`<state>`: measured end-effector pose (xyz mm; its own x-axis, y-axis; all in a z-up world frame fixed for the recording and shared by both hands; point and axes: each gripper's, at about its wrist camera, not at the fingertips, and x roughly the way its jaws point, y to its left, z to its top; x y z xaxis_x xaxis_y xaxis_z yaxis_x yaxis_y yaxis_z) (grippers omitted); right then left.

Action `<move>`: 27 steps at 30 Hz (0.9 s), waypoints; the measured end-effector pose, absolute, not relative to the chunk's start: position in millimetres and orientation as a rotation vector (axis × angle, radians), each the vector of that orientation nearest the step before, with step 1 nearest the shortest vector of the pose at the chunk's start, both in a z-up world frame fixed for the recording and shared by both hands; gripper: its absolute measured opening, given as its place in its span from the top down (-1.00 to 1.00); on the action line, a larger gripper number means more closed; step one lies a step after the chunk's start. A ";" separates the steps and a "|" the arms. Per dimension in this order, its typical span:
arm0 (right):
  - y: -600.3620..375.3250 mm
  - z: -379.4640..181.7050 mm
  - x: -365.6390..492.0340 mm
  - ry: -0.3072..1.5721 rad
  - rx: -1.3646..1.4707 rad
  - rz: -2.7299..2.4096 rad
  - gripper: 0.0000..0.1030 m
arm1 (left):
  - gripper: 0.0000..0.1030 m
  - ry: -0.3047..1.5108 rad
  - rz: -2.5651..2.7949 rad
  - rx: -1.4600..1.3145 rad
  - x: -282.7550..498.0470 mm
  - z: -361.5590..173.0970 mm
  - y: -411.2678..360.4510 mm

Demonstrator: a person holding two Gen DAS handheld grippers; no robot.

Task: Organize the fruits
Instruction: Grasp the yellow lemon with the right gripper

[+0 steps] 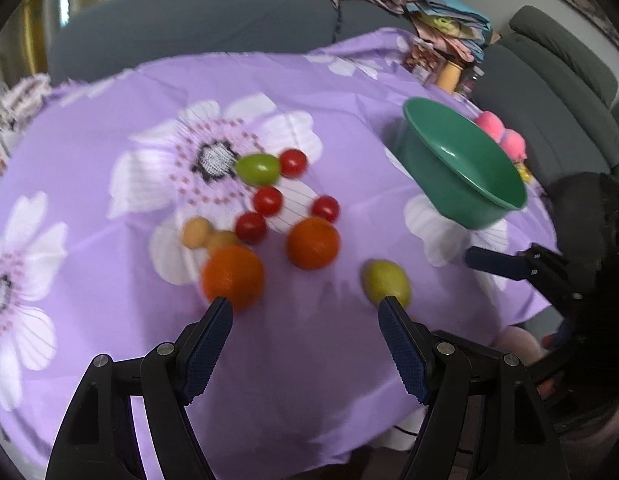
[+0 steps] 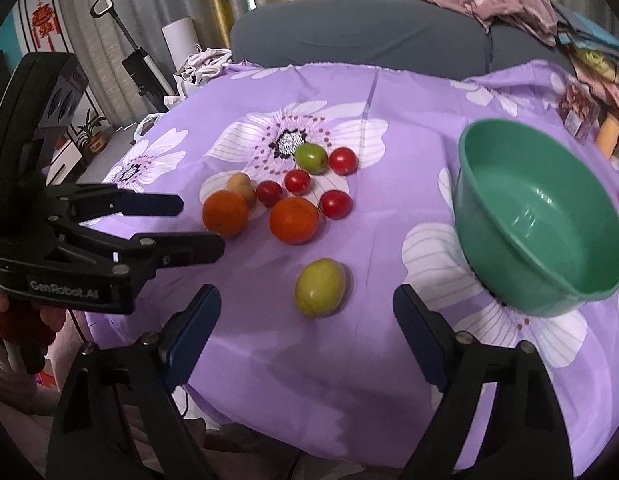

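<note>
Purple cloth with big white flowers covers the tabletop, and a grey sofa stands behind it with clothes piled on its back.

Near the middle of the tabletop lies a bunch of fruit. Two oranges sit there, one to the left and one to the right of it. Two small tan fruits touch each other just behind the left orange. Four red tomatoes are spread around behind the oranges. A green fruit lies at the back of the bunch, touching one tomato. Another yellow-green fruit lies alone, closer to the near edge, apart from the bunch.

A green bowl sits toward the right edge of the tabletop. It has nothing in it. It looks tipped, but that may be the round lens.

The right gripper points down at the lone yellow-green fruit. Its fingers are wide apart, one on each side of the fruit in the right wrist view, and they do not touch it.

The left gripper points down at the near side of the bunch. Its fingers are also wide apart and hold nothing. In the left wrist view one tip is in front of the left orange and the other is in front of the lone fruit.
</note>
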<state>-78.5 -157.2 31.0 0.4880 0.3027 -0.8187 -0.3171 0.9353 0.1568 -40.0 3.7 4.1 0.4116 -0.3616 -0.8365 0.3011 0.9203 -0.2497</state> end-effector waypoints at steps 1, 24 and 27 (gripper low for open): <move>-158.3 27.9 -77.9 0.998 -0.009 0.377 -0.64 | -0.46 1.079 -0.431 -0.075 -39.5 2.7 2.3; -175.1 -10.2 -58.9 1.035 0.057 0.414 -0.04 | -0.45 1.267 -0.631 -0.246 -4.1 -34.1 -34.8; -170.3 -8.2 -58.8 1.028 0.020 0.423 0.07 | -0.35 1.268 -0.632 -0.231 -2.6 -35.5 -38.1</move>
